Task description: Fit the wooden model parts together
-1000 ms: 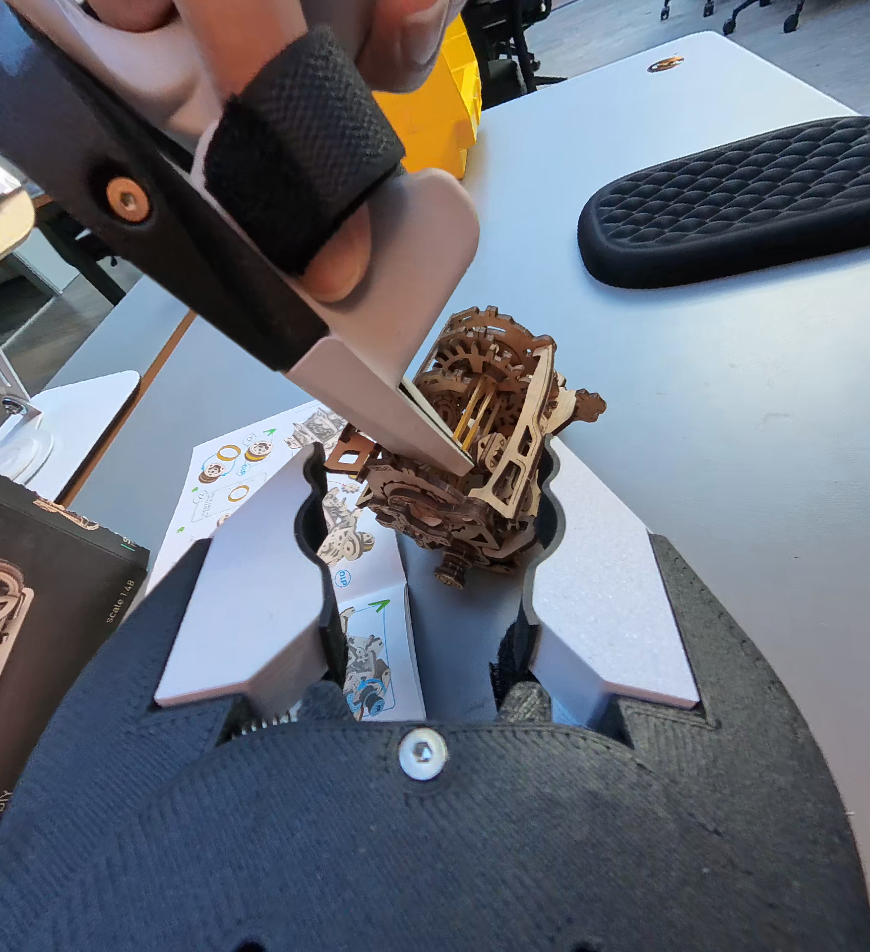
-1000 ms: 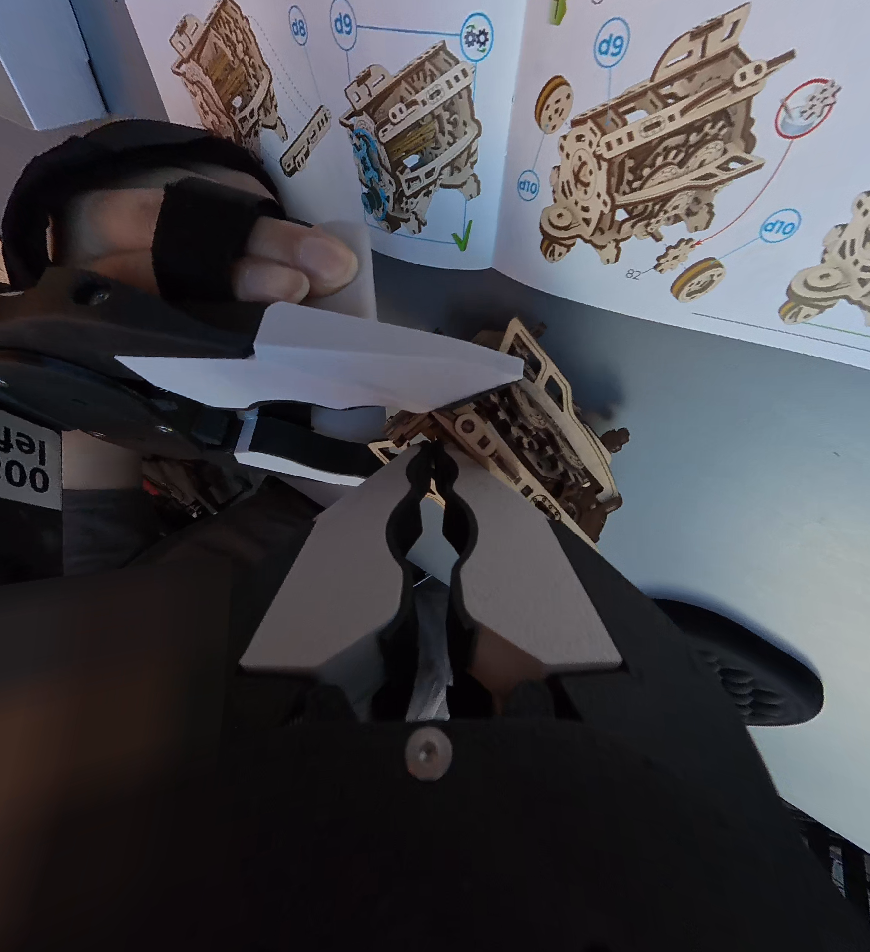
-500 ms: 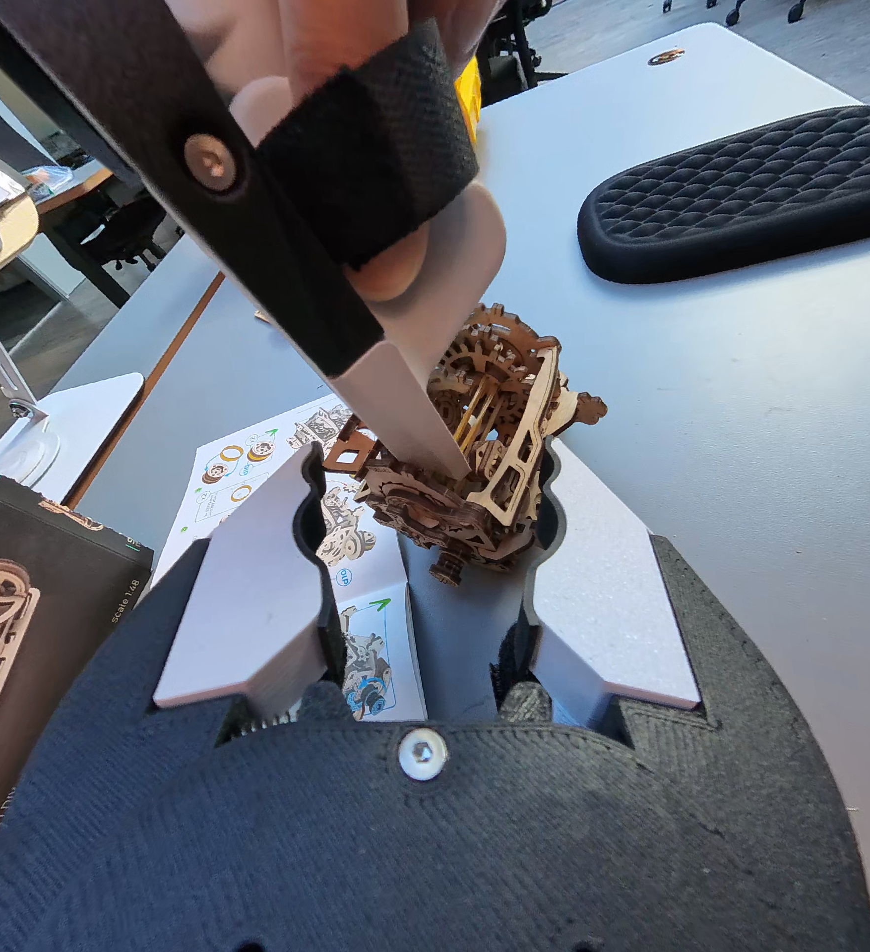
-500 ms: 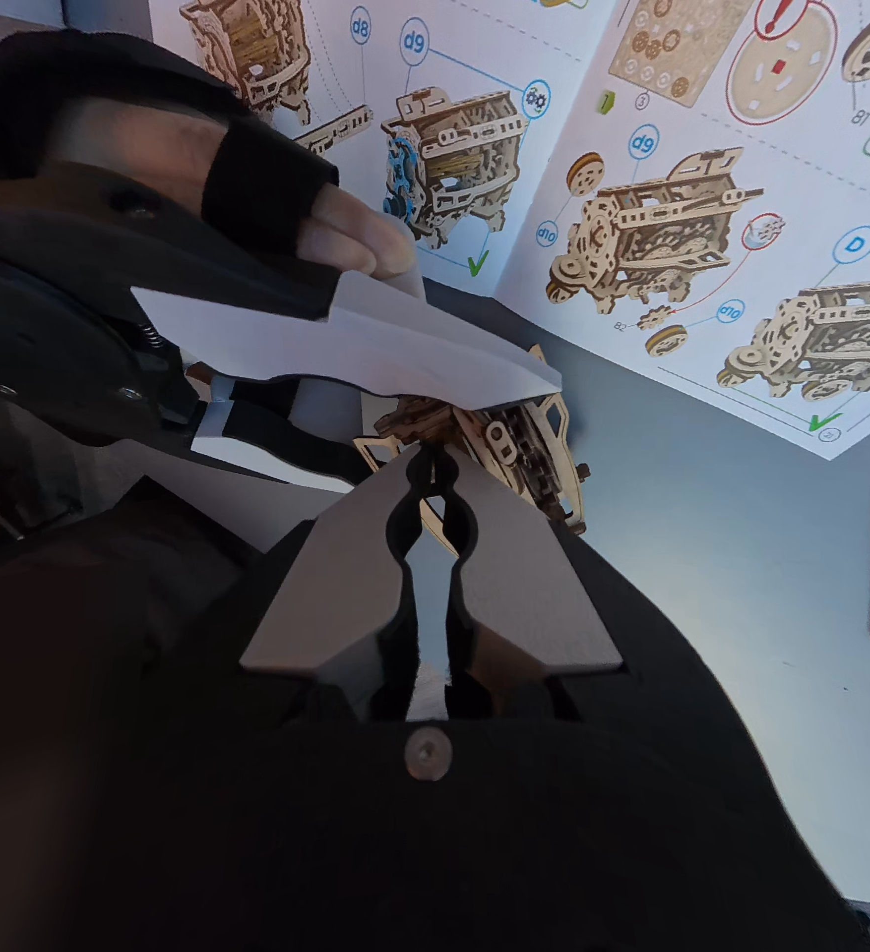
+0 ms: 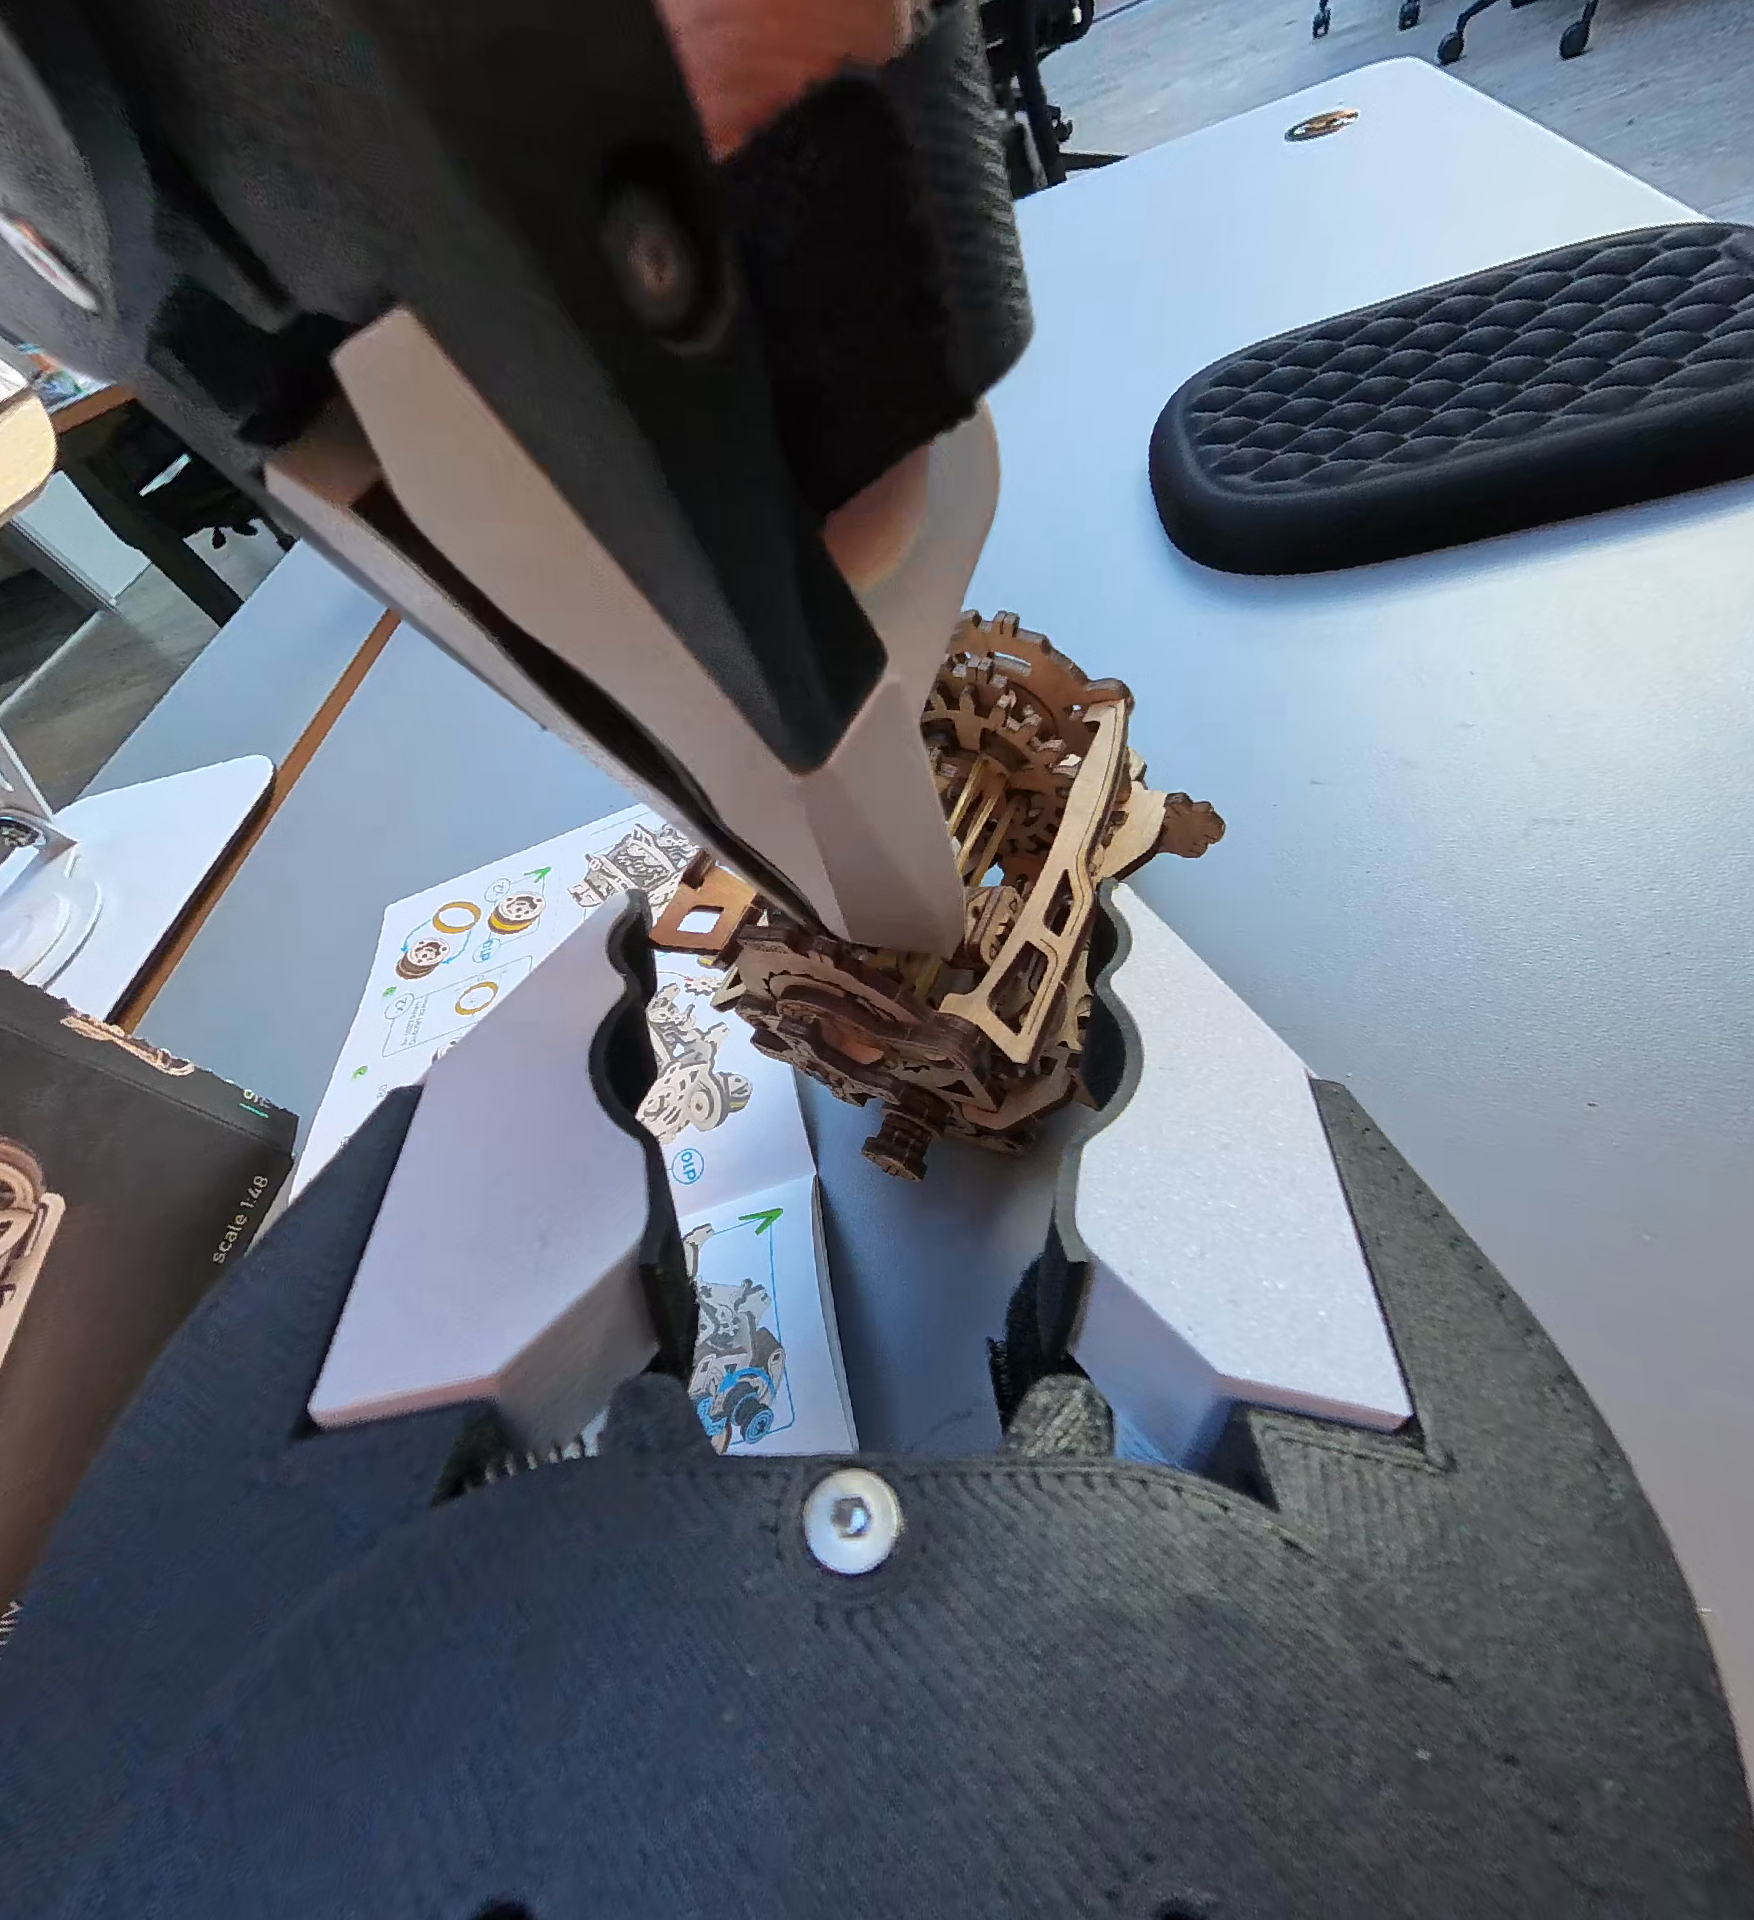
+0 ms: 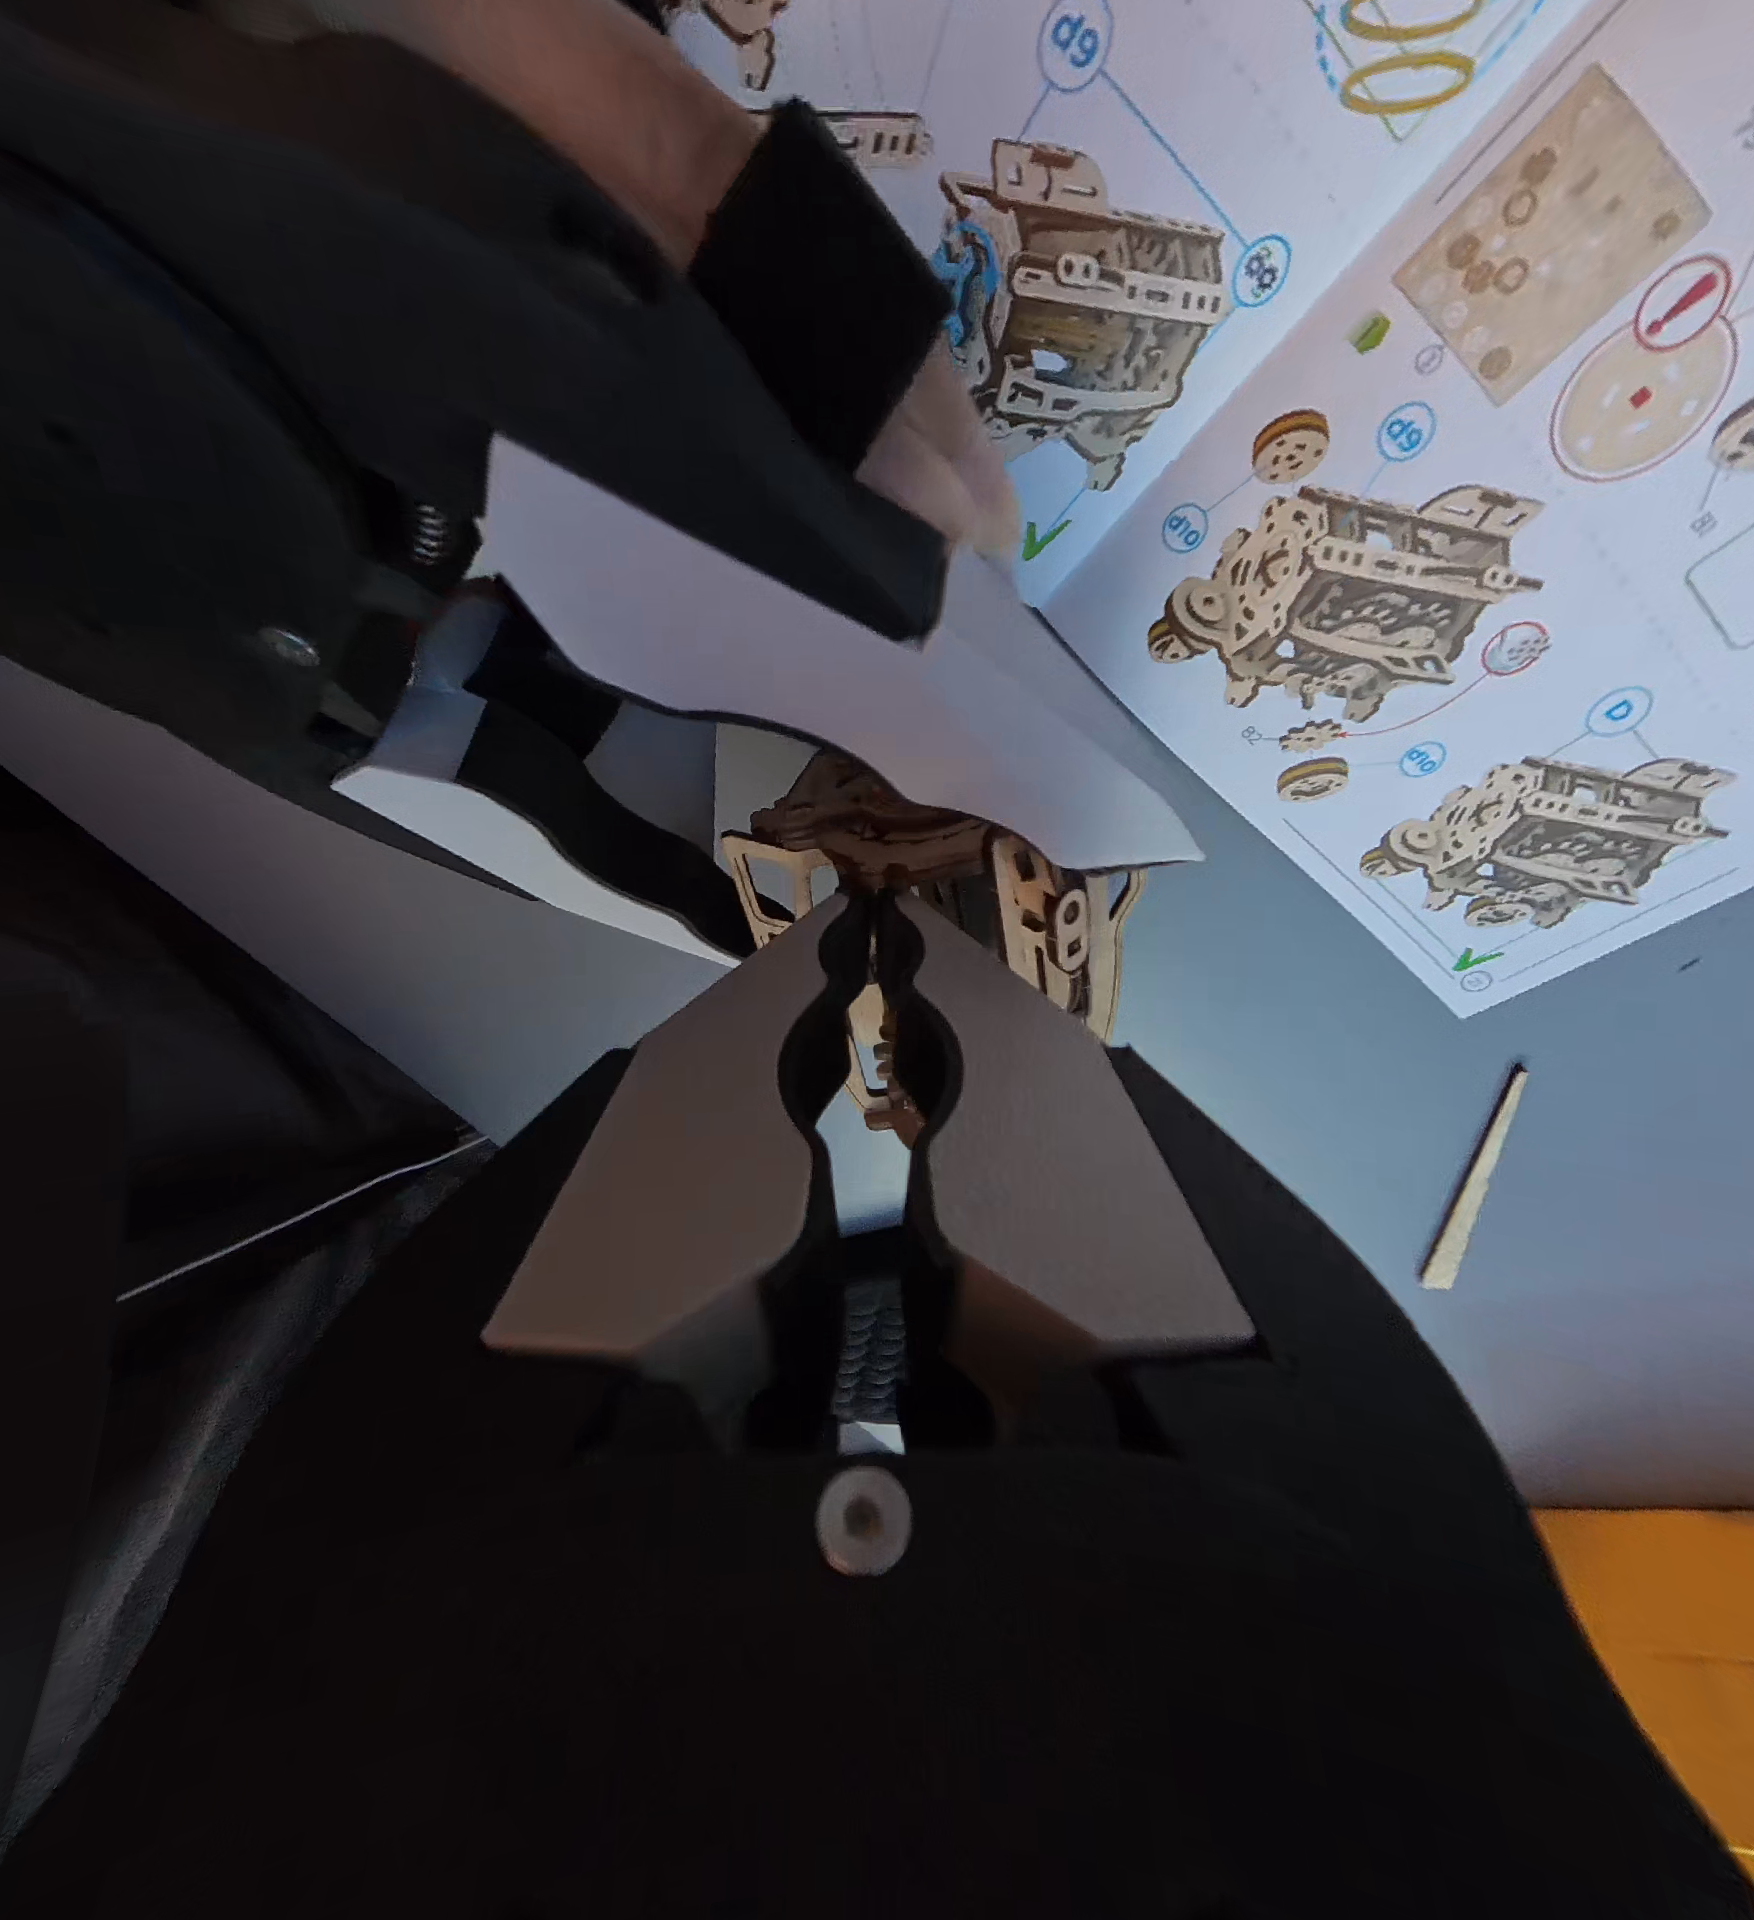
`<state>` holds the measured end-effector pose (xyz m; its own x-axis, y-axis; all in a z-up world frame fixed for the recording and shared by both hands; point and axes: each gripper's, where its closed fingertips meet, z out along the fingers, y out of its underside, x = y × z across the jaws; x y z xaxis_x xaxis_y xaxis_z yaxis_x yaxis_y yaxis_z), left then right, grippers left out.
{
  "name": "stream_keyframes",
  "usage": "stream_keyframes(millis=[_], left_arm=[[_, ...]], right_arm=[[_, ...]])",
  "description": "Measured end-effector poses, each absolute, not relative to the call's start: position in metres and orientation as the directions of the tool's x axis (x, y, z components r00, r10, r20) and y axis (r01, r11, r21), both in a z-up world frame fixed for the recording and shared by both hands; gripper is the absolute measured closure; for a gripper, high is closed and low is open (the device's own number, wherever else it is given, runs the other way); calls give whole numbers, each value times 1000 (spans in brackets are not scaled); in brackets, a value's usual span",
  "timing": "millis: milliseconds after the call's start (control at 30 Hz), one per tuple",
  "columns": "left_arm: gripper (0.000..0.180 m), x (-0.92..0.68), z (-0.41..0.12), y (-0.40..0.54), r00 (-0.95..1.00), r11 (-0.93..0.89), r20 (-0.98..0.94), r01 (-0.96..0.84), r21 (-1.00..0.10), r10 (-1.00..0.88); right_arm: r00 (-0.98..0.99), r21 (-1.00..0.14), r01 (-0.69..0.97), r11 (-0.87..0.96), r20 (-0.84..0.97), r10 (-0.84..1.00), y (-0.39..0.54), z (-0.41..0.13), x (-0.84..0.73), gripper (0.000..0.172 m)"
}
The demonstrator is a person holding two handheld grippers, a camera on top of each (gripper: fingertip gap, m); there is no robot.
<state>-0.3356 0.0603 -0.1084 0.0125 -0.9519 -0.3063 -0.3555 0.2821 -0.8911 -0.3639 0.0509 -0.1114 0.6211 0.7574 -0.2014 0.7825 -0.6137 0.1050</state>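
The wooden model [image 5: 966,914] sits tilted on the grey worktop [image 5: 1475,935], caught between the wide-spread jaws of the left gripper [image 5: 868,945]. Its right side lies against the right pad [image 5: 1101,997]; the left pad [image 5: 624,997] stands apart from the body, with only a small square tab of the model near its tip, and whether they touch is hard to say. So whether this gripper is really clamping the model, I cannot tell.

The right gripper [image 6: 868,914] comes down on the model from above. Its jaws are almost together, closed on something thin and wooden at the model's top; its own fingers cover what that piece is. In the left wrist view its black body and the strapped hand [image 5: 821,62] behind it fill the upper left and hide much of the model's gearwork.

Beneath and beside the model lies an open instruction sheet [image 6: 1475,520], partly covered by the grippers. A dark box [image 5: 73,1195] with a picture of a model is cut off at the left edge; its contents are out of sight. A black quilted pad [image 5: 1496,395] lies well apart toward the far right, and a thin wooden sliver [image 6: 1475,1174] rests alone on the worktop near the sheet's corner.
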Motion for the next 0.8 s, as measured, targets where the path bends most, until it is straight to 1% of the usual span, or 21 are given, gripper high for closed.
stream_keyframes(millis=[33, 167, 367, 600, 800], left_arm=[[98, -336, -108, 60, 12, 282, -306, -355, -891, -952], [98, -336, -108, 60, 11, 282, -306, -355, -891, -952], [98, -336, -108, 60, 9, 298, -321, -352, -887, -947], [98, -336, -108, 60, 9, 302, -326, -351, -886, -945], [98, -336, -108, 59, 8, 307, -330, -350, -885, -944]], right_arm=[[597, 102, 802, -589, -188, 780, 51, -111, -364, 172], [545, 93, 838, -537, -150, 825, 52, -111, -362, 172], [522, 79, 853, -516, -133, 843, 50, -111, -359, 172], [507, 25, 861, -508, -126, 852, 50, -110, -359, 172], [465, -2, 884, -467, -91, 881, 50, -109, -361, 172]])
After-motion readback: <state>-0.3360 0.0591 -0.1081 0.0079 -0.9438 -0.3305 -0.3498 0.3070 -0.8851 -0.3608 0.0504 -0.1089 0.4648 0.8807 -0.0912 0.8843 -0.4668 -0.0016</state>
